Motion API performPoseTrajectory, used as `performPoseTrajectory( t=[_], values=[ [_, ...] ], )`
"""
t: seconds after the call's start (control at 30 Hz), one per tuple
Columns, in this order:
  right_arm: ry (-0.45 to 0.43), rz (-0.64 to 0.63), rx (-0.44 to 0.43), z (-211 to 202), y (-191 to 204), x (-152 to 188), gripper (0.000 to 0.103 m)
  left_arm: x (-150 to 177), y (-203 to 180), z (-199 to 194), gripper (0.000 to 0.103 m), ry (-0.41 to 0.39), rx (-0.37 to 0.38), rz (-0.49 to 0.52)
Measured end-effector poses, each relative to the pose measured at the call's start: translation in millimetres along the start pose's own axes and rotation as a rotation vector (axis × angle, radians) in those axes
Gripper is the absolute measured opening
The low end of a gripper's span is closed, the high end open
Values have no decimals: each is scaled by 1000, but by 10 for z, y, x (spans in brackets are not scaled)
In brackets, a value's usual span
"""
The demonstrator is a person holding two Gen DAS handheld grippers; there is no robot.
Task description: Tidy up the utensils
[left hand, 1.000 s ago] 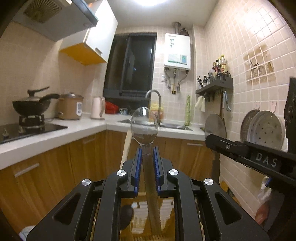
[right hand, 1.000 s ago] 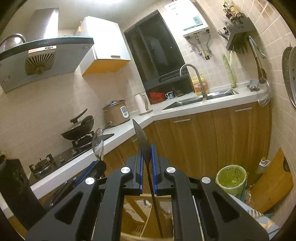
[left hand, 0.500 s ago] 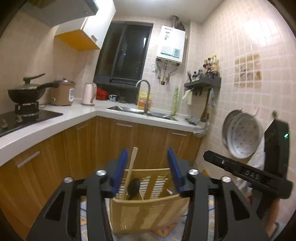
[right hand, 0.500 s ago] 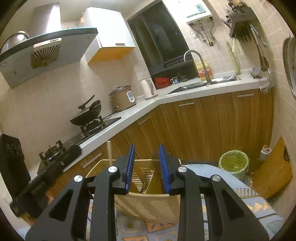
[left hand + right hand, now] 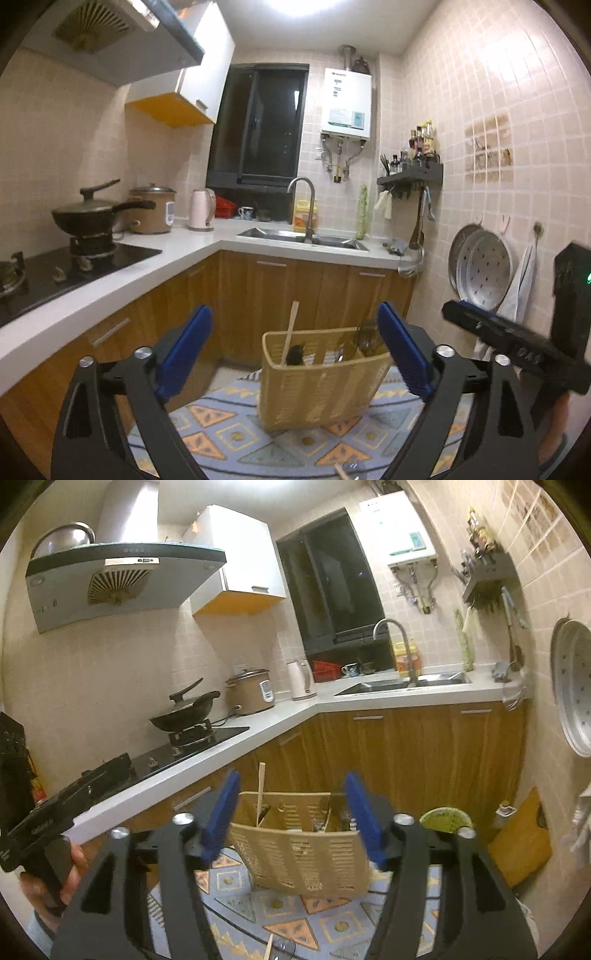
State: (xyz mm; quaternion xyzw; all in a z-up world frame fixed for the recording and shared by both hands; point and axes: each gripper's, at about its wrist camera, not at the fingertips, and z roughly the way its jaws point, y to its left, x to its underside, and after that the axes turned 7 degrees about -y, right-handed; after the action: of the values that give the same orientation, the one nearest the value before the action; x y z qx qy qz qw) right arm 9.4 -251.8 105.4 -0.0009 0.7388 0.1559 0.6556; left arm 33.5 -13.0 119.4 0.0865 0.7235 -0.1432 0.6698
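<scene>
A tan slatted utensil basket point(image 5: 321, 380) stands on a patterned cloth, also in the right wrist view point(image 5: 301, 853). It holds a wooden stick point(image 5: 290, 338), a dark spoon point(image 5: 294, 355) and other utensils point(image 5: 364, 341). My left gripper point(image 5: 293, 354) is open and empty, held back from the basket. My right gripper point(image 5: 291, 818) is open and empty, also held back from the basket. The right gripper's body point(image 5: 517, 350) shows at the right of the left wrist view. The left gripper's body point(image 5: 62, 808) shows at the left of the right wrist view.
The cloth point(image 5: 229, 428) has blue and orange triangles. A chopstick tip point(image 5: 269, 947) lies near its front edge. White counters with wooden cabinets point(image 5: 280, 295) run behind, with a stove and pan point(image 5: 88, 218) left and a sink point(image 5: 303, 236). A green bin point(image 5: 447, 818) stands on the floor right.
Both grippers opened and let go: the left released a metal spoon, the right a dark knife, over the basket. Both have since drawn back, and the basket looks farther away.
</scene>
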Motion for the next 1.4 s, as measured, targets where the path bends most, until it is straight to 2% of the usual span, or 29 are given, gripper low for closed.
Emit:
performPoseTrajectory(
  t=[0.07,0.13,0.17,0.23,0.37,0.47,0.6,0.87,1.17,1.4],
  values=[
    [-17,-54,77,-95,82,91,71,119,-39,-84,95,-13,-58,28],
    [-28,-119,142,-132,168,195,74,246,-62,-105,95,-7,-79,28],
    [-37,-144,178,-154,204,267,79,321,-75,-100,95,1,-91,26],
    [-62,-153,236,-181,216,407,84,447,-98,-62,95,9,-129,32],
    [-57,-153,294,-77,130,596,85,625,-120,46,95,-3,-173,11],
    [-49,-172,329,7,87,705,85,707,-163,131,95,0,-180,31],
    [-42,-160,336,41,28,811,85,826,-236,192,95,-5,-196,74],
    [-9,-140,330,90,-78,894,85,970,-292,254,95,22,-179,108],
    [10,-145,321,121,-86,972,85,1007,-296,239,95,13,-185,115],
    [11,-148,318,117,-68,985,85,1026,-297,273,95,37,-171,120]
  ],
)
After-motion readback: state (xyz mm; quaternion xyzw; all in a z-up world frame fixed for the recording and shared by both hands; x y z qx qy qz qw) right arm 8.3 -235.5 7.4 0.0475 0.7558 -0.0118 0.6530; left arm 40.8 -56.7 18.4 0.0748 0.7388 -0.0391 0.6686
